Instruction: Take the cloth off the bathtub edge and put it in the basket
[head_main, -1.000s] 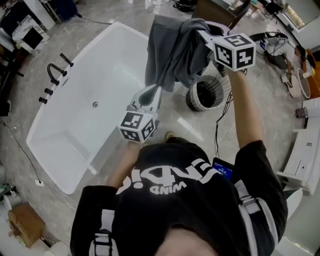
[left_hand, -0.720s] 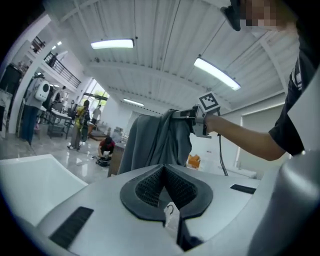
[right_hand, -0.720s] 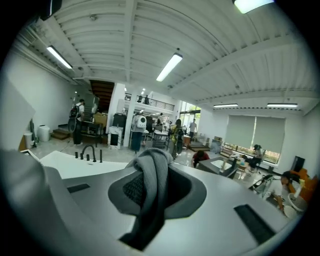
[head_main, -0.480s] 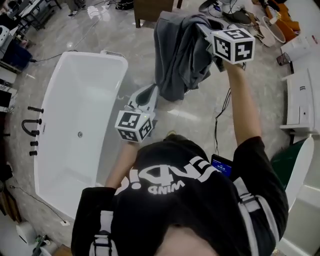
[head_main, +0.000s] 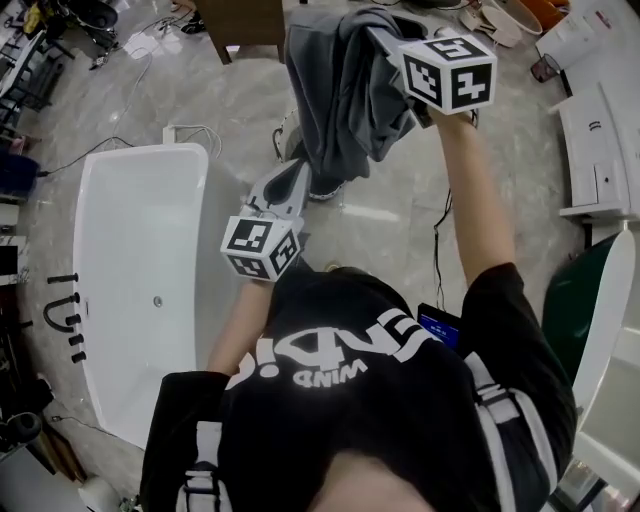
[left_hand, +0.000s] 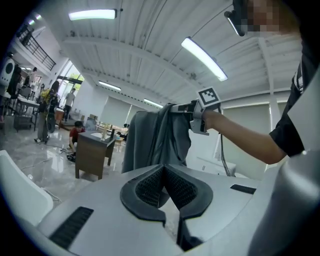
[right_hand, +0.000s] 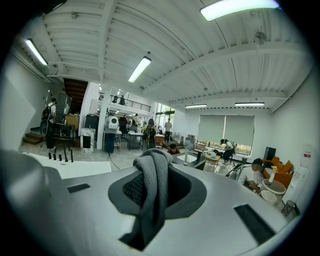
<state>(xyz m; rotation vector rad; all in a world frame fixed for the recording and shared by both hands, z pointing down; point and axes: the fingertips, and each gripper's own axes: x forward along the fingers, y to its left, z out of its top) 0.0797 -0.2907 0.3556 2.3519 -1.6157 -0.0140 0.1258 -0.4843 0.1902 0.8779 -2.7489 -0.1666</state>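
A grey cloth (head_main: 345, 95) hangs in the air, bunched at its top between the pads of my right gripper (head_main: 385, 35), which is shut on it. The right gripper view shows a fold of the cloth (right_hand: 152, 185) pinched in the right gripper (right_hand: 155, 172). My left gripper (head_main: 297, 180) is lower, its jaws shut, with its tips at the cloth's hanging lower end. In the left gripper view the cloth (left_hand: 155, 140) hangs just beyond the left gripper (left_hand: 164, 172). The white bathtub (head_main: 130, 250) lies at the left. A ribbed thing (head_main: 287, 140) peeks out beside the cloth, mostly hidden.
A brown wooden table (head_main: 245, 15) stands at the top. White fixtures (head_main: 600, 130) and a dark green tub (head_main: 580, 300) line the right side. A black cable (head_main: 440, 240) runs over the marble floor. Black tap fittings (head_main: 65, 320) stand left of the bathtub.
The view has swung right: the bathtub has slid to the left and down. The basket seen a second ago is no longer plainly in sight. Both grippers keep their places by the cloth.
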